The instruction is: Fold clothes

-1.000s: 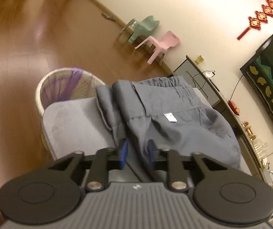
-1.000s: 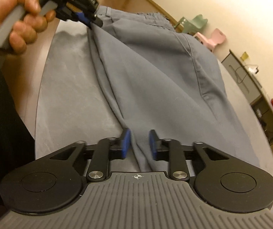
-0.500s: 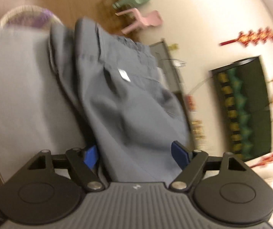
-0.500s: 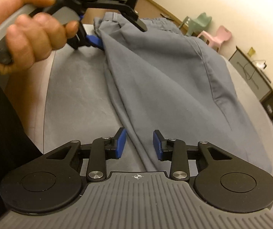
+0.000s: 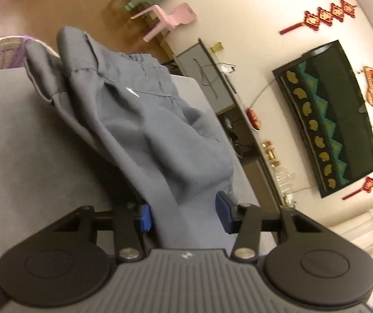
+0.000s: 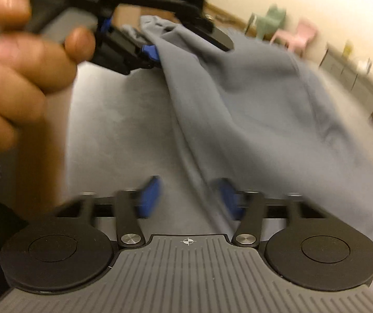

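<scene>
Only the right wrist view shows the hand (image 6: 17,60); both grippers (image 5: 183,215) (image 6: 190,198) gape around the trousers (image 5: 139,120), jaws just moving.

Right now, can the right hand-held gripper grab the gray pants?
Probably yes. The right hand-held gripper has just been opening, and a fold of the pants already lies between its spread pads, with nothing blocking.

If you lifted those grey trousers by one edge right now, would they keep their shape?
Probably not. The grey trousers already sag in soft folds and bunch up on the padded surface, so they look floppy and would likely drape. The thin cloth seems light. It may slide rather than roll if pushed.
</scene>
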A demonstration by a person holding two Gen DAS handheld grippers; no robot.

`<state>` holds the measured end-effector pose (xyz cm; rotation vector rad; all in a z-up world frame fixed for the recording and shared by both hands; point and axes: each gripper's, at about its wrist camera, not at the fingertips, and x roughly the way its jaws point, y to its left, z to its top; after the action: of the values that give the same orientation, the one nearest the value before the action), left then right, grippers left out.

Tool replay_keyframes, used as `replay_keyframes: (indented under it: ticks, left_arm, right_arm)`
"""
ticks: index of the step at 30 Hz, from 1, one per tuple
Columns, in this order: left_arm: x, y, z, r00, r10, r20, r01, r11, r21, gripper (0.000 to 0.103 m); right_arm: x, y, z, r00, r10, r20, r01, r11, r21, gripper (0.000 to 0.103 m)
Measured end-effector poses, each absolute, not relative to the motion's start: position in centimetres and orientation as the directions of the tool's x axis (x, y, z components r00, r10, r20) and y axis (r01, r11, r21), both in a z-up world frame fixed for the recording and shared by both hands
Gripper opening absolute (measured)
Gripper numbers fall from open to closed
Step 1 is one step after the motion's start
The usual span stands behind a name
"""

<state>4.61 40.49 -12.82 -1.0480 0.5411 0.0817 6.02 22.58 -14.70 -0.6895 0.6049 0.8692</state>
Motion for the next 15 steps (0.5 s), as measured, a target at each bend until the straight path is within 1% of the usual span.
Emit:
replay_keyframes:
  ticks: [3,4,5,6,7,8,9,11,12,15]
  left_arm:
    - [3.8,40.7,-13.0,0.873,-0.182,-0.452,-0.32,0.486,-0.813,0.052]
    - [3.6,40.7,-12.7,0.878,-0.173,-0.447,-0.318,0.488,-0.813,0.053]
    - [3.3,40.7,-12.3,0.884,-0.16,-0.44,-0.314,0.494,-0.811,0.056]
    - [3.0,40.7,-12.0,0.89,-0.145,-0.433,-0.314,0.495,-0.81,0.065]
    - [2.4,40.8,-11.8,0.896,-0.126,-0.426,-0.317,0.492,-0.811,0.073]
    - [1.9,40.9,-11.7,0.901,-0.108,-0.42,-0.319,0.489,-0.811,0.089]
    - [1.4,41.0,-11.7,0.907,-0.097,-0.41,-0.32,0.476,-0.819,0.1]
    - [1.5,41.1,-12.4,0.915,-0.126,-0.382,-0.302,0.412,-0.86,0.1]
    - [2.1,41.0,-12.9,0.917,-0.156,-0.366,-0.286,0.383,-0.879,0.1]
    - [4.2,40.4,-13.3,0.915,-0.181,-0.361,-0.273,0.379,-0.884,0.099]
  right_arm:
    - [5.3,25.4,-15.2,0.618,0.427,-0.661,-0.784,0.396,-0.477,0.073]
    - [5.2,26.3,-15.4,0.647,0.414,-0.64,-0.762,0.375,-0.528,0.056]
    - [5.3,26.9,-15.5,0.67,0.404,-0.623,-0.743,0.36,-0.565,0.042]
    - [5.5,27.2,-15.4,0.691,0.397,-0.604,-0.723,0.362,-0.589,0.02]
    - [5.7,26.9,-14.6,0.699,0.41,-0.586,-0.715,0.384,-0.584,0.012]
    - [5.9,26.4,-13.8,0.701,0.428,-0.57,-0.713,0.41,-0.569,0.01]
    - [6.0,25.9,-12.9,0.704,0.447,-0.552,-0.71,0.435,-0.553,0.008]
    - [6.0,24.9,-11.6,0.701,0.478,-0.529,-0.713,0.465,-0.525,0.005]
    - [5.8,24.5,-11.1,0.694,0.492,-0.526,-0.72,0.474,-0.507,0.002]
    - [5.0,23.8,-10.1,0.672,0.522,-0.526,-0.74,0.485,-0.465,0.001]
